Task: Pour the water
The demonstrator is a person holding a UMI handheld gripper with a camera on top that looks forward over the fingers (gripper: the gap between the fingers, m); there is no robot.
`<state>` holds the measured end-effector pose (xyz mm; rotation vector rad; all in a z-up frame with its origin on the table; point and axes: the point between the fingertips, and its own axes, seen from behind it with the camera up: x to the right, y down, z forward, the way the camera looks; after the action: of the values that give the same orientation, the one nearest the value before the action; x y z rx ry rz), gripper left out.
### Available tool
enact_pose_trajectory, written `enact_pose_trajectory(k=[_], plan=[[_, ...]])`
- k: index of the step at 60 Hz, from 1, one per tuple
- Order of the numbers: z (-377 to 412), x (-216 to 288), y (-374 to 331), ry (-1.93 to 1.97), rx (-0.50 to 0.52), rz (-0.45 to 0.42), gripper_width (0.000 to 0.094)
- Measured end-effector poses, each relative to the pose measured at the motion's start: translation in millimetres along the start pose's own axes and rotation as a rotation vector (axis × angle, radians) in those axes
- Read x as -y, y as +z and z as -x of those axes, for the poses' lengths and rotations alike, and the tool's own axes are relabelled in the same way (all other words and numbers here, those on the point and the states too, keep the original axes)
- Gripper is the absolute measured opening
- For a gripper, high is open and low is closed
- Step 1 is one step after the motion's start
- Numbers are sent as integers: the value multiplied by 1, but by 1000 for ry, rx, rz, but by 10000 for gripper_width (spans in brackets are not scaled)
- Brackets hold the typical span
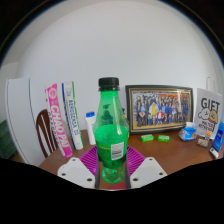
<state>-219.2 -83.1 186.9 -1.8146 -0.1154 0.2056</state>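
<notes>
gripping from both sides, the claw (112,168) has its two white fingers (78,171) pressed against the lower part of a green bottle (111,135), with the magenta pads (91,160) showing on either side of the bottle's base. the bottle stands upright between the fingers, right at the middle of the view, and its black cap (108,84) is on. a white label (116,151) sits on the lower half of the bottle, and the green plastic is see-through enough that light shows in its shoulder. whether the bottle rests on the desk (165,155) or is lifted clear of it cannot be told, since its bottom is hidden between the fingers. beyond the bottle the brown wooden desk runs back to a pale wall. to the left of the bottle, several tall slim boxes (62,118) lean or stand against the wall, printed in pink, white and green, and a dark wooden chair back (43,132) shows just beside them. behind the bottle to the right, a framed group photo (160,106) stands against the wall, with small green items (156,137) lying on the desk in front of it. further right stands a white carton with the word "gift" (209,116), and a small blue box (187,132) lies near it.
</notes>
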Motion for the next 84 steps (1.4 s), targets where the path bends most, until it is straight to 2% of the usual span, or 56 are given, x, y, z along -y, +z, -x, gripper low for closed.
enact_pose_trajectory(k=[12, 20, 25, 33, 39, 50, 60, 72, 84], plan=[[-22, -71, 13, -32, -14, 68, 341], [-26, -98, 15, -24, -18, 94, 347], [-26, -97, 14, -23, -18, 68, 351], [-24, -102, 12, -38, -23, 89, 525], [-24, -111, 6, -18, -33, 169, 866], [-29, -87, -34, 31, -121, 219, 854], [-15, -67, -94, 67, -186, 312, 850], [15, -51, -170, 45, -237, 373, 852], [46, -47, -215, 30, -252, 392, 854]])
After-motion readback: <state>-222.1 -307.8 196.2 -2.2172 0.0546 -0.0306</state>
